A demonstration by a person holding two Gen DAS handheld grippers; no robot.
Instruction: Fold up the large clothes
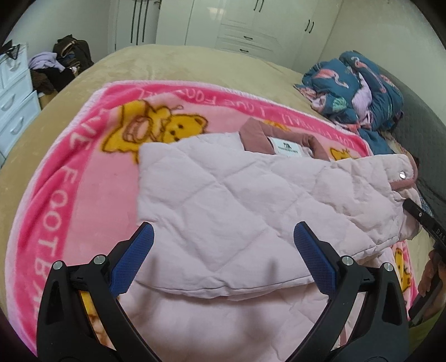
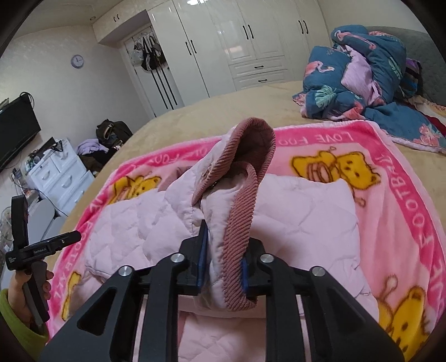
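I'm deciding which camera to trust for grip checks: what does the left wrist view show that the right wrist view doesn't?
Only the left wrist view: the left gripper, jaws wide apart above the pink quilted jacket, and the collar label.

Only the right wrist view: the right gripper, jaws clamped on the jacket's ribbed cuff, plus a wall clock and a television.

Both: the jacket, the pink bear blanket, the flamingo-print bedding and the white wardrobe.
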